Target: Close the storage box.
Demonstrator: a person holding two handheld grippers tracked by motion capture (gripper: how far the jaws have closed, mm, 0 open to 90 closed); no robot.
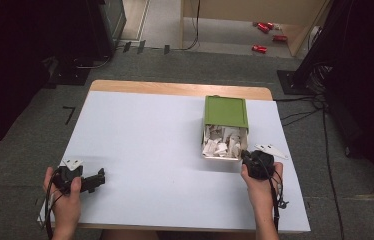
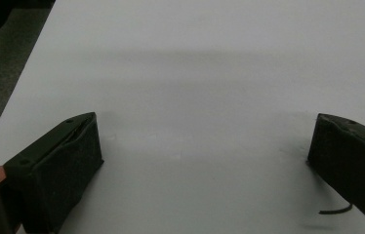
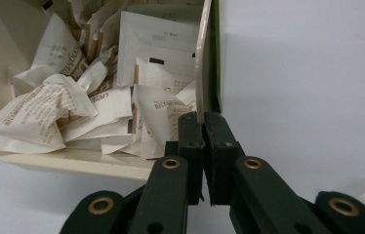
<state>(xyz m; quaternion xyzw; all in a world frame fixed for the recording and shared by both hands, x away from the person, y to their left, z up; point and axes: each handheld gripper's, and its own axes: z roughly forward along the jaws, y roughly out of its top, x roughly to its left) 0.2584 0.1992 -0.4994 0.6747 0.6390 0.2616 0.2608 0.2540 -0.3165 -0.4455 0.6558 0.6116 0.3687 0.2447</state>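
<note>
A green box [image 1: 226,111] stands at the table's right, and its cream drawer [image 1: 210,154] is slid out towards me, full of white paper sachets [image 3: 73,112]. My right gripper [image 3: 202,117] is shut on the drawer's thin right side wall [image 3: 203,58], at its near corner. In the high view the right gripper [image 1: 247,155] sits at that same corner of the drawer. My left gripper [image 1: 97,179] lies near the table's front left. Its jaws stand wide apart in the left gripper view, so the left gripper [image 2: 205,141] is open with bare table between the jaws.
The white tabletop [image 1: 150,140] has a wooden strip along its far edge. One loose sachet [image 1: 271,150] lies on the table just right of my right hand. Cables and dark stands [image 1: 320,75] are on the floor to the right, and red cans [image 1: 265,27] lie beyond the table.
</note>
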